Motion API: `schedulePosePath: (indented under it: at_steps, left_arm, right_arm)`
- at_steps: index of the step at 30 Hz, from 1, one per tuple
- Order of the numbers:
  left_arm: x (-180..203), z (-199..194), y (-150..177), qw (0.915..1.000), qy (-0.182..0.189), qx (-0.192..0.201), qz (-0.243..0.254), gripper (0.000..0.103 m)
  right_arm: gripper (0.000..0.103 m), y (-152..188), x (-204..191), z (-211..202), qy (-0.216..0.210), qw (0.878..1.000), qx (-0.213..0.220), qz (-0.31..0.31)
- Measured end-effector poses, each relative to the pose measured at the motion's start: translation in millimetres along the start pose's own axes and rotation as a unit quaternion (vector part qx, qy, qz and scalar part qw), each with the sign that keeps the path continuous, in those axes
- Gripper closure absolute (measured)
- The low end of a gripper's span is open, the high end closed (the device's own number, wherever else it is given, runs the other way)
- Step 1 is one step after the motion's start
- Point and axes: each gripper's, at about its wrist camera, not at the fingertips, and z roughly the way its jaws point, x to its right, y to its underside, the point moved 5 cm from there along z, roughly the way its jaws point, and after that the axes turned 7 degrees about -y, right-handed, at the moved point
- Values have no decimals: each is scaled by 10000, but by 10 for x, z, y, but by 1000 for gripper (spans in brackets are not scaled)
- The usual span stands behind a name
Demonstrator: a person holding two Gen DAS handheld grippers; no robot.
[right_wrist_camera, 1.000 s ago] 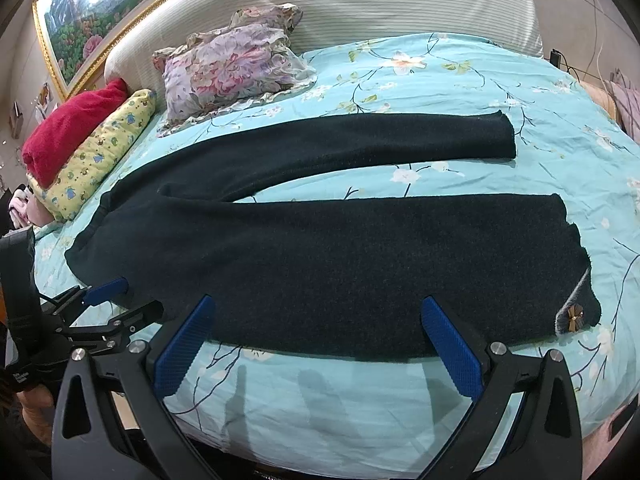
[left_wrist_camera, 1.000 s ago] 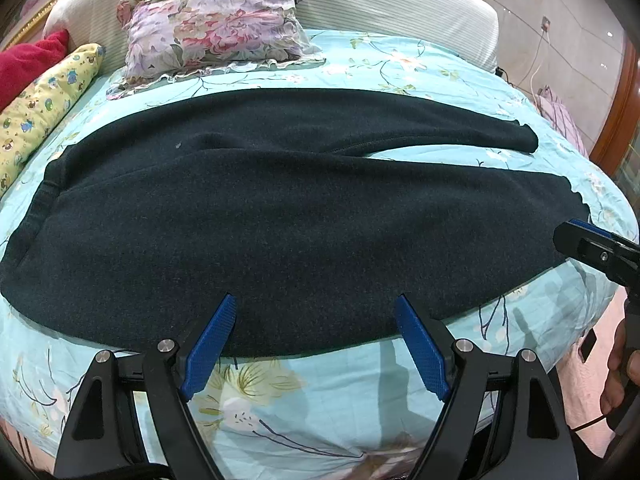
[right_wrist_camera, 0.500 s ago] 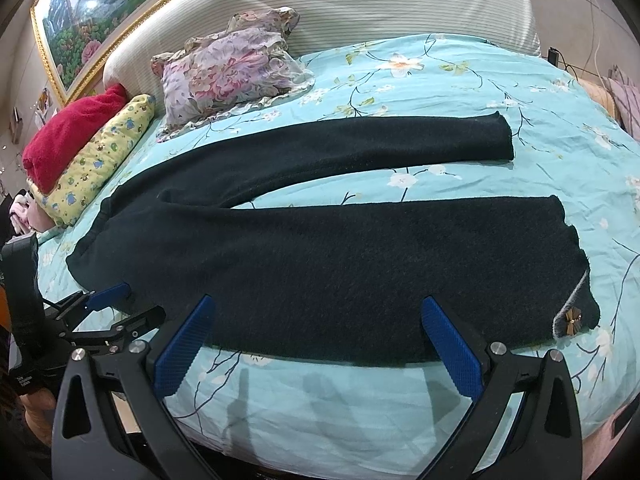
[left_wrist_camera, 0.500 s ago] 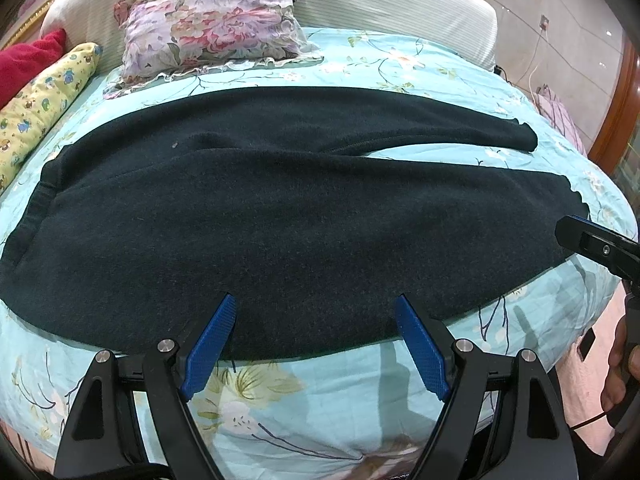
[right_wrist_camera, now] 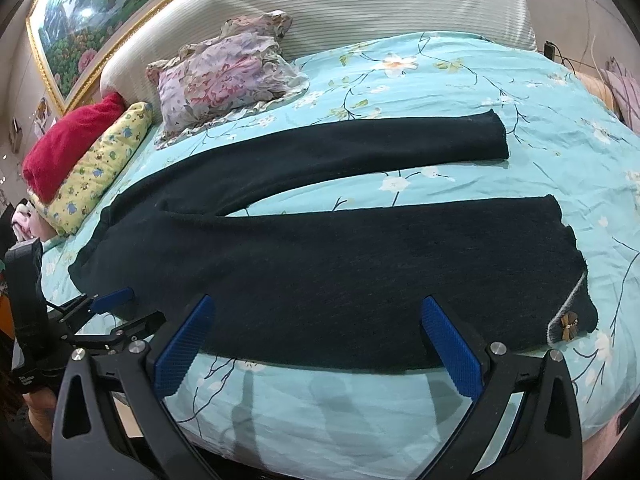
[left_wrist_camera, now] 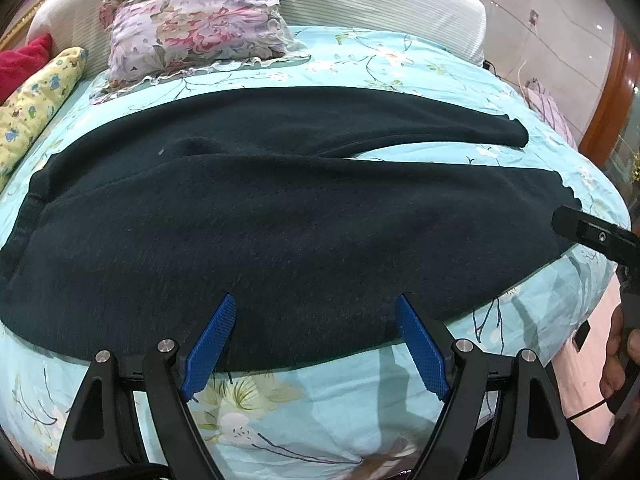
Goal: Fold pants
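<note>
Both jaw pairs gape wide and empty, the left gripper and right gripper now slightly closer to the near hem of the dark pants, which lie flat, unfolded, just ahead on the bedspread, floral pillow beyond: the grasp looks imminent.
</note>
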Motion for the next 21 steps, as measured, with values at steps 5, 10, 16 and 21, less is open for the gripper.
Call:
schedulePosePath:
  at_steps: [5, 10, 16, 21]
  left_arm:
    - [1, 21, -25, 9999, 52, -10, 102, 20]
    - [2, 57, -85, 9998, 119, -32, 182, 20]
    - [17, 105, -202, 9995, 191, -43, 232, 20]
    - [8, 162, -395, 9992, 239, -36, 309, 20]
  right_arm:
    - [0, -22, 37, 11, 24, 10000, -10, 18]
    - [0, -51, 115, 19, 11, 9999, -5, 101]
    - [0, -119, 201, 35, -19, 9998, 9, 176]
    - [0, -251, 294, 31, -69, 9997, 67, 239]
